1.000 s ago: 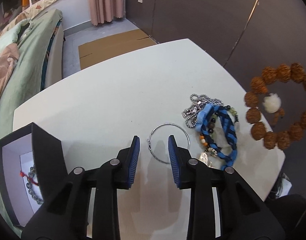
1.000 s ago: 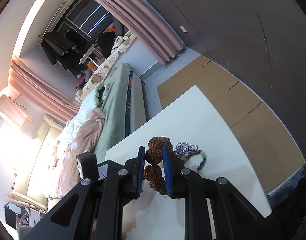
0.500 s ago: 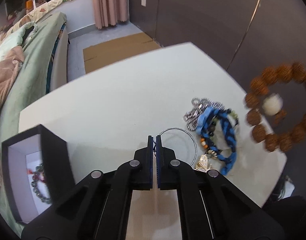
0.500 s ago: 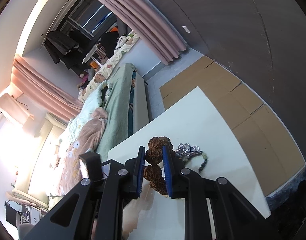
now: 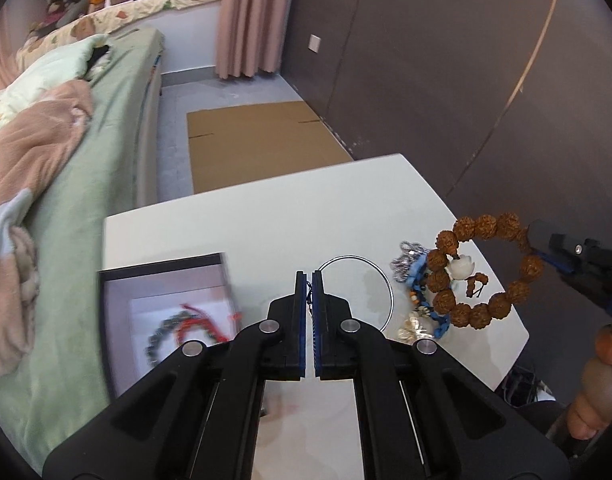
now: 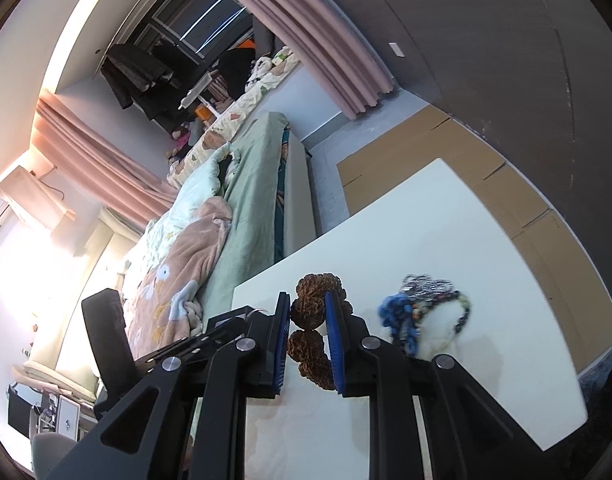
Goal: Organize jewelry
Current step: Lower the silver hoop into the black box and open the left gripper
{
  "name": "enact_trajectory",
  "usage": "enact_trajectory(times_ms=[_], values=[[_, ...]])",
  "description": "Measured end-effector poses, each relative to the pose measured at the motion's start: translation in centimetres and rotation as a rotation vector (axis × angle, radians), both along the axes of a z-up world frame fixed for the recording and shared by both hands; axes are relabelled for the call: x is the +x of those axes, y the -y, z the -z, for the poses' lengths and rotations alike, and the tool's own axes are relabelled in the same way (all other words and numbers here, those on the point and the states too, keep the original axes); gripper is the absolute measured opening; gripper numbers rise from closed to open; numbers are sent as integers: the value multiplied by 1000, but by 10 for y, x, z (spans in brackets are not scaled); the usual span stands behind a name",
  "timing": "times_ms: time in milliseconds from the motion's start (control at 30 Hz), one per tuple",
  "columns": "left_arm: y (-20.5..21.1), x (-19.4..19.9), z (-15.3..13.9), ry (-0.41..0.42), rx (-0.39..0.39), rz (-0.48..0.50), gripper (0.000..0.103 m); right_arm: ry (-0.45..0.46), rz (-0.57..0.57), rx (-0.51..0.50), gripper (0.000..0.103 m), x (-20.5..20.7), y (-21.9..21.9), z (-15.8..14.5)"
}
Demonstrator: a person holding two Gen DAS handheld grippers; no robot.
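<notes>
My left gripper [image 5: 310, 280] is shut on the edge of a thin silver hoop [image 5: 390, 296], which sticks out to the right above the white table [image 5: 265, 232]. A black box [image 5: 117, 280] with a white lining lies at the left and holds a grey bead bracelet and a red cord bracelet [image 5: 185, 320]. My right gripper [image 6: 306, 312] is shut on a brown knobbly bead bracelet [image 6: 314, 304]. In the left wrist view that bracelet [image 5: 486, 222] hangs in the air over a pile of jewelry [image 5: 416, 276].
The pile [image 6: 422, 308] of blue cord, silver chain and dark beads lies near the table's right edge. A person's hand [image 5: 598, 380] holds the right gripper's handle. A bed with green and pink blankets [image 5: 45, 140] runs along the left. Cardboard [image 5: 257, 136] covers the floor beyond the table.
My left gripper went from open around the hoop to shut on it, then rose and moved toward the box with it. The bead bracelet in my right gripper drifted over the pile.
</notes>
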State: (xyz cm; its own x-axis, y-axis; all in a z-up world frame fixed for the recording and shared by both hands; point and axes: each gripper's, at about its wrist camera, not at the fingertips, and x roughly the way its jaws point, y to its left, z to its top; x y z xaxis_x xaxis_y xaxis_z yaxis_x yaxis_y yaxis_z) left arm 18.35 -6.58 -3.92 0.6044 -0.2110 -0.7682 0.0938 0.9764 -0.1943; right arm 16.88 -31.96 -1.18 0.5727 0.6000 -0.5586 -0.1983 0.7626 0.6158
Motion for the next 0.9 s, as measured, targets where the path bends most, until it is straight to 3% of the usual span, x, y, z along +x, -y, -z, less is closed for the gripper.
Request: enact_trajectory(times_ms=[400,433,500,733,900], values=[[-63,-19,-3,-21,-50,-66,6,35,-89,9,18,-3,-61,-6],[-66,-18,1,-34,-49,-63,10,37,-96,8,18,-4,-66,-6],[-72,-19,6,-47,-56,-90,51,40,-113,1,18,-5,-77,-5],[-106,-29,-8,3,-107,-158,54,50,-148,-16,18,-6,-103,-2],[-125,-36,-17,34,-133,-189,64,66,-176,-10,18,-6,-117,-5]])
